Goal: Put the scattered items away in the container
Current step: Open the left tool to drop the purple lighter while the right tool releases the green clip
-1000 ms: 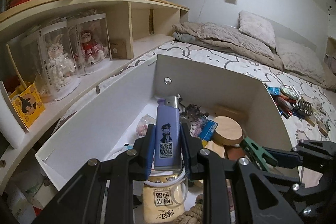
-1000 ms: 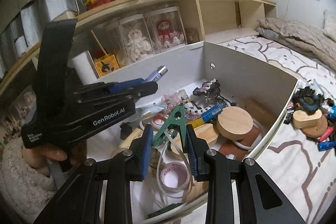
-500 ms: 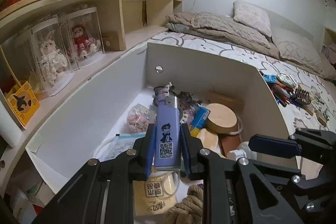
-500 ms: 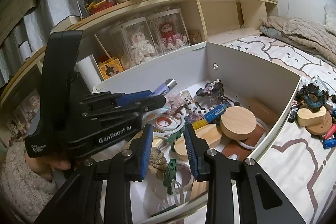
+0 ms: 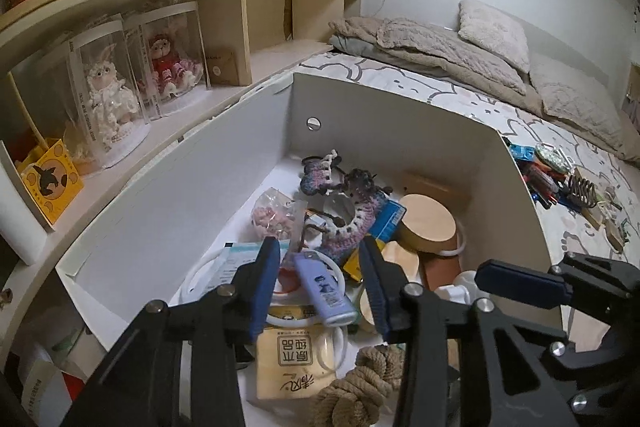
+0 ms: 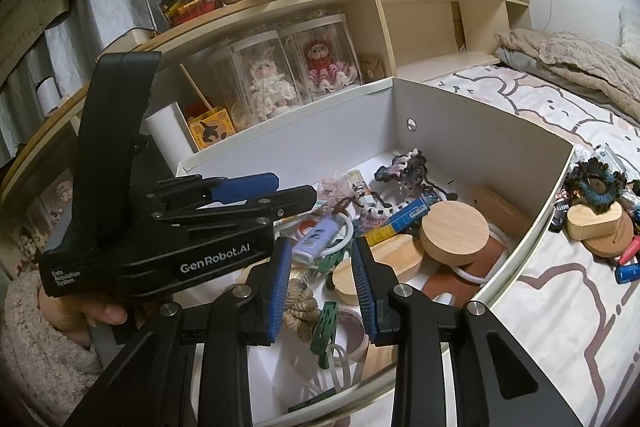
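The white box (image 5: 180,187) on the bed holds a pile of small items. Over its near end hangs my left gripper (image 5: 319,247), its jaws opening. Below them the lilac lighter (image 5: 326,293) lies flat on a white ring, and the pads do not touch it. The right wrist view shows the same lighter (image 6: 316,237) beyond my right gripper (image 6: 322,247). That gripper is shut to a narrow gap and holds nothing. A green clip (image 6: 326,323) lies in the box (image 6: 320,131) under it. The left gripper (image 6: 296,189) reaches in from the left, held by a hand.
More scattered items (image 6: 600,211) lie on the bedsheet right of the box, also visible as small items (image 5: 560,179). Inside the box are a wooden disc (image 5: 428,223), a rope knot (image 5: 356,387) and crochet pieces. A wooden shelf (image 5: 120,99) with boxed dolls runs along the left.
My left jaws have spread and the lighter, upright between them before, now lies in the box. The green clip left the right jaws early on and rests in the box.
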`<action>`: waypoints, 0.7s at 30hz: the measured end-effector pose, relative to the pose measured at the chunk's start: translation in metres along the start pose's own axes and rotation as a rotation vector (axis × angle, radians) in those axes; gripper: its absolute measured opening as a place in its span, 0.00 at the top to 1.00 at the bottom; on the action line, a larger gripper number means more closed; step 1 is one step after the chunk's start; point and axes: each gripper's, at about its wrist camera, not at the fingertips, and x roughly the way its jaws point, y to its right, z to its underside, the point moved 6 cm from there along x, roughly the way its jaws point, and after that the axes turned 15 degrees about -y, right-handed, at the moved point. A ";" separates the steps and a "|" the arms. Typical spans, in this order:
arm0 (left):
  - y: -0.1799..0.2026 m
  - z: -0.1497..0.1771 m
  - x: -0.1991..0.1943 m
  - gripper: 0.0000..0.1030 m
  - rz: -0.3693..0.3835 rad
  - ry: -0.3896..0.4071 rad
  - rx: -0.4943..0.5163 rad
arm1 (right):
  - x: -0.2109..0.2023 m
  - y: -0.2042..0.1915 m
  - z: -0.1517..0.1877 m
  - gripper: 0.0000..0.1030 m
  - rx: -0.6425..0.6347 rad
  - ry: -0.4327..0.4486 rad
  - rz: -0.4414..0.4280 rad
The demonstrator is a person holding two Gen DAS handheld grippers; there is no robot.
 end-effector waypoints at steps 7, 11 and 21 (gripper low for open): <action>-0.001 -0.001 -0.001 0.61 0.003 0.001 -0.003 | 0.000 0.001 0.000 0.70 0.000 -0.003 0.001; -0.001 -0.001 -0.001 0.61 0.003 0.002 -0.003 | 0.001 0.002 0.000 0.70 -0.004 -0.011 0.004; -0.005 0.000 -0.020 0.61 -0.018 0.035 -0.001 | -0.001 -0.001 -0.001 0.70 -0.026 -0.031 0.089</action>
